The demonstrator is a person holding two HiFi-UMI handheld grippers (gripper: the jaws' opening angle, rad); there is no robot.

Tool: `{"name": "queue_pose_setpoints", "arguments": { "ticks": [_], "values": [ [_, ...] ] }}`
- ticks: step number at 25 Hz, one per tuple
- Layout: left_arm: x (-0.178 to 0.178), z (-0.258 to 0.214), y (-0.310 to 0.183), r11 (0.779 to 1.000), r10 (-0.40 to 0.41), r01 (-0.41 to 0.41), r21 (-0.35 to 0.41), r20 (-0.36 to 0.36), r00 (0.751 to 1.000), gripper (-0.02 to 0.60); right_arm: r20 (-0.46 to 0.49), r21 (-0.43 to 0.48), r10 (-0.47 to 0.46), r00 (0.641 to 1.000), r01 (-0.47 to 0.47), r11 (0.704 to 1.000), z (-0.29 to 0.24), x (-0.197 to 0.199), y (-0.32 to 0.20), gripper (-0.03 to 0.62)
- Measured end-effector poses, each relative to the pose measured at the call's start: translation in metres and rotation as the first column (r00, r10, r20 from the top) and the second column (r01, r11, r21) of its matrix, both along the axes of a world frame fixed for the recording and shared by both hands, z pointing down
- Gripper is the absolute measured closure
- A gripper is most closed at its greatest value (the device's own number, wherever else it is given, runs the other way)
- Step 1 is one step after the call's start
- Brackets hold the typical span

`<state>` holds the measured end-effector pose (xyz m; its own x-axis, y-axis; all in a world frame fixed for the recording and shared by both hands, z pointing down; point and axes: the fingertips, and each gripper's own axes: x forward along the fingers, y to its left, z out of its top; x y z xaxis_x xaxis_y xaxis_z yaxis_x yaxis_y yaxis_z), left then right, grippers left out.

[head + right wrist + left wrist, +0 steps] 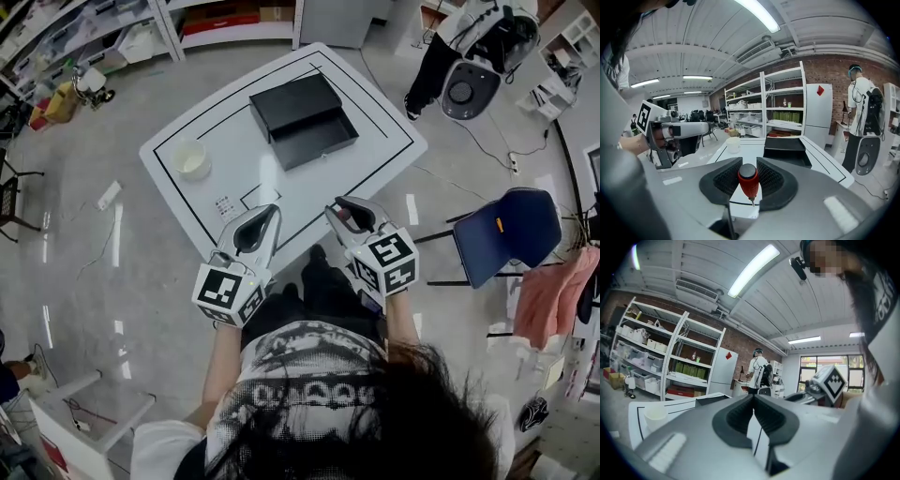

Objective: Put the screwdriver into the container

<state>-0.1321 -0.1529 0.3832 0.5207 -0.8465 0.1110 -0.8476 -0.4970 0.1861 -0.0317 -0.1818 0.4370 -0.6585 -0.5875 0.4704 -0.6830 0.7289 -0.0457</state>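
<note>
Right gripper is clamped on the screwdriver, with the pads on the red handle, black cap at the far end and metal tip pointing back toward the camera. It's held up at the near edge of the table, not yet in the container, which sits open well across the table. Left gripper has its jaws pinched together with nothing in them, parked beside the right one.

Handling, my read:
- the screwdriver is small, so it should be light and stiff, with no flex to worry about
- the handle is the right place to hold; it looks grippy, but it's round, so it could pivot between the pads if bumped
- the container looks rigid, with low walls and an open top, so a drop-in should be fine

No brand or text is readable on the screwdriver or container. Both gripper cubes carry black-and-white square markers only. A small printed patch on the table near the cup is too small to read.
</note>
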Motion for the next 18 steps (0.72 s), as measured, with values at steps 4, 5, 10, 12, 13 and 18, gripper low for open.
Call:
{"name": "queue_pose_setpoints", "arguments": {
  "ticks": [4,5,10,12,13,18],
  "values": [
    [0.014,0.003,-0.021,1.0,-0.025,0.025,-0.003,0.008,1.0,0.581,-0.004,0.019,-0.033,0.999,0.034,0.999,-0.002,0.012,-0.036,0.493],
    [0.015,0.004,-0.027,1.0,-0.03,0.03,-0.006,0.009,1.0,0.581,-0.01,0.023,-0.039,0.999,0.039,0.999,-0.002,0.013,-0.047,0.493],
    [0.016,0.001,-0.065,0.996,-0.085,0.085,-0.006,0.017,0.996,0.581,-0.028,0.055,-0.073,0.997,0.075,0.996,-0.01,0.016,-0.104,0.493],
    [0.022,0.002,-0.078,0.994,-0.109,0.109,-0.009,0.021,0.994,0.581,-0.042,0.066,-0.092,0.995,0.095,0.993,-0.01,0.023,-0.126,0.493],
    [0.025,0.003,-0.084,0.993,-0.118,0.119,-0.011,0.024,0.993,0.581,-0.053,0.075,-0.102,0.993,0.105,0.992,-0.009,0.026,-0.137,0.493],
    [0.03,0.009,-0.11,0.985,-0.171,0.172,-0.018,0.039,0.985,0.581,-0.125,0.143,-0.148,0.981,0.166,0.976,-0.009,0.029,-0.189,0.493]
  ]
}}
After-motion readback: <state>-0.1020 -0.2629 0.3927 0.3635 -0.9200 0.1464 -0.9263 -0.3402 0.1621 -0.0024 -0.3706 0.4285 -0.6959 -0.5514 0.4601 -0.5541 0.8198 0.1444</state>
